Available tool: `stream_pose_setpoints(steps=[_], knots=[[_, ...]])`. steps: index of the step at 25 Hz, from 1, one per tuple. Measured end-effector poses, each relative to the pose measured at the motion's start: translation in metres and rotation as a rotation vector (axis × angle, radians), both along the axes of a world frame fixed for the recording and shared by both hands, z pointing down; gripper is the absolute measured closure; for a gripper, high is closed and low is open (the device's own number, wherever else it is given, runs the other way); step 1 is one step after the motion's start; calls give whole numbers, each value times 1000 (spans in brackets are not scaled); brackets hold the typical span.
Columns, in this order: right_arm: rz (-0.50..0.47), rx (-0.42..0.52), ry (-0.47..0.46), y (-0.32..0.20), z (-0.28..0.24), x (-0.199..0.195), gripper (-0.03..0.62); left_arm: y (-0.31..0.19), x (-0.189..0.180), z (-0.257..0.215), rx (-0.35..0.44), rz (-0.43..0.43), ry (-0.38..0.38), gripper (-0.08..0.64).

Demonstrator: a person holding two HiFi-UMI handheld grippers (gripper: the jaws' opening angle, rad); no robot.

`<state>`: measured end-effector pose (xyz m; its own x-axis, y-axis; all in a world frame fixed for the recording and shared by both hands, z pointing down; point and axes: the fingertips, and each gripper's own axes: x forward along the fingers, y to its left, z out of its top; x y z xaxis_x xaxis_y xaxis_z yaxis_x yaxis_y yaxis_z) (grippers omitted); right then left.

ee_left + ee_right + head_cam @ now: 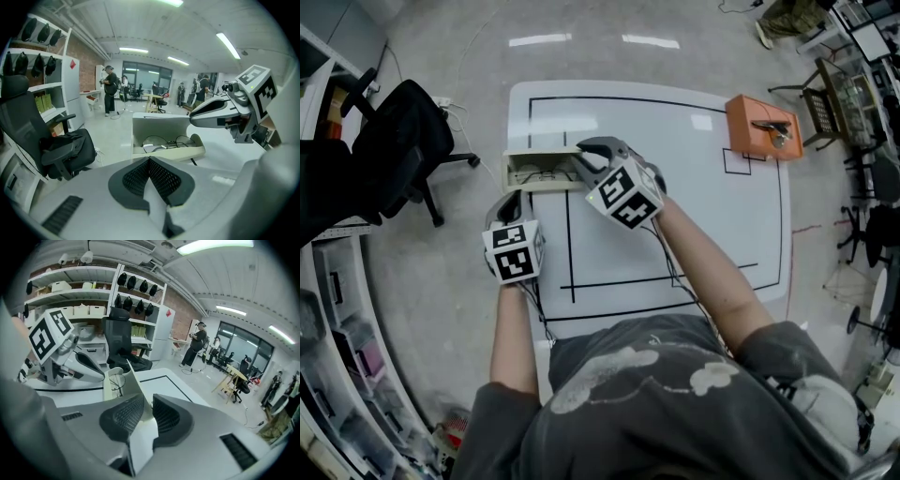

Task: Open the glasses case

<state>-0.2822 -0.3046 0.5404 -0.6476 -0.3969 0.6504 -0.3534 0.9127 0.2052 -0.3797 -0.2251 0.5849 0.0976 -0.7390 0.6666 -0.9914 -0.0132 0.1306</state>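
The beige glasses case (534, 170) lies open at the left edge of the white table (694, 225). Its lid (159, 123) stands upright and wire-rimmed glasses (165, 140) rest in the tray. My right gripper (587, 150) reaches in from the right. In the right gripper view its jaws (145, 401) are shut on the thin edge of the lid (127, 380). My left gripper (507, 202) sits just short of the case's near side. The left gripper (150, 161) has its pads pressed together with nothing between them. The right gripper (211, 112) shows at that view's right.
An orange box (761, 125) with a dark object on top sits at the table's far right corner. A black office chair (398, 141) stands on the floor left of the table, close to the case. Shelving (337, 375) lines the left side. People stand far off in the room.
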Motion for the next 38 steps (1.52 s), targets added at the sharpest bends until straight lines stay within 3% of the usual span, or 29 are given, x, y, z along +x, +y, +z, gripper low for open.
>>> stream_pose_setpoints(steps=[4, 8, 19, 28, 31, 38], knots=[[20, 62, 49, -17, 3, -1, 534, -1, 0, -2, 1, -4, -4, 561], [23, 36, 58, -19, 7, 0, 514, -1, 0, -3, 5, -5, -9, 561], [60, 71, 18, -7, -9, 23, 481, 4, -1, -2, 9, -20, -1, 561], [78, 89, -37, 15, -38, 59, 547, 35, 17, -29, 25, -76, -36, 561], [71, 89, -93, 25, -53, 68, 591, 44, 29, -44, 53, -97, -39, 561], [-2, 81, -159, 53, -80, 91, 592, 70, 55, -79, 115, -154, -69, 561]])
